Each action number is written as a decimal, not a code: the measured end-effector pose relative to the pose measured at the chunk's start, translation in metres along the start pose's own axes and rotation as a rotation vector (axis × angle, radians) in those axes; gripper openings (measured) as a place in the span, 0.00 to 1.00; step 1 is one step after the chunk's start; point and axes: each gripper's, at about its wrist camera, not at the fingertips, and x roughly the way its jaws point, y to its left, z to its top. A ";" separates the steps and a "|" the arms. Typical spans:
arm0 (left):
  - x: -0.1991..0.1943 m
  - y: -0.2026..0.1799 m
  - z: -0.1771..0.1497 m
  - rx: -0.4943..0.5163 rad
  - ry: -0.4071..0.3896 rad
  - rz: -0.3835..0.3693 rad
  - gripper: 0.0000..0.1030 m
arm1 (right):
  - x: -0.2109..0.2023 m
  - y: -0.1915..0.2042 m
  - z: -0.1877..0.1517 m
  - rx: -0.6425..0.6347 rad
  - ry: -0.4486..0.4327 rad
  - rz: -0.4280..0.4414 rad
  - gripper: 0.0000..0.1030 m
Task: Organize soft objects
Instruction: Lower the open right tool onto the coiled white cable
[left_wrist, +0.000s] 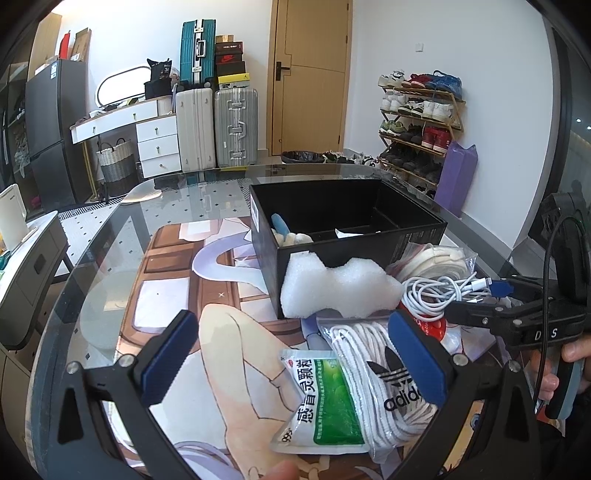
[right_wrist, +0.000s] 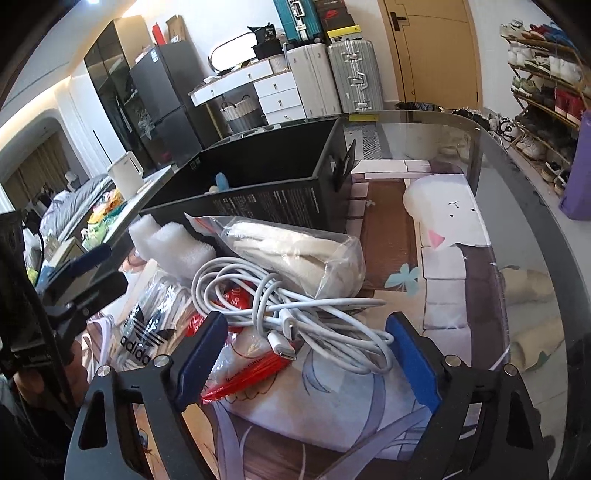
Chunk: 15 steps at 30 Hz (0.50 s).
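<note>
- Left wrist view: the clear bag of white laces (left_wrist: 373, 373) is printed "adidas" with the trefoil; the green-and-white sachet (left_wrist: 321, 402) carries Chinese lettering and "999".
- Left gripper (left_wrist: 295, 354): released, jaws wide apart. The sachet lies between them, untouched; the laces bag lies against the right-hand blue pad.
- The black cardboard box (left_wrist: 369, 254) stands beyond the sachet. A lumpy white foam block (left_wrist: 340, 288) leans on its near wall.
- Right wrist view: the "adidas" bag lies left of the white cable coil (right_wrist: 295, 306).
- Right gripper (right_wrist: 306, 362): released, jaws apart, pads clear of the cable. The coil's near loops and plugs lie between the blue pads, over a red-and-white packet (right_wrist: 255, 369).
- A clear bag of cream fabric (right_wrist: 295, 254) lies behind the coil, against the box.
</note>
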 end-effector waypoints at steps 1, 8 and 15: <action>0.000 0.000 0.000 0.001 0.000 0.001 1.00 | 0.000 0.000 0.000 0.002 -0.001 0.000 0.81; 0.000 -0.001 -0.002 0.005 0.005 0.003 1.00 | -0.005 0.000 -0.005 -0.009 -0.021 0.028 0.60; -0.002 -0.004 -0.002 0.016 0.006 0.001 1.00 | -0.024 -0.004 -0.016 -0.017 -0.042 0.059 0.46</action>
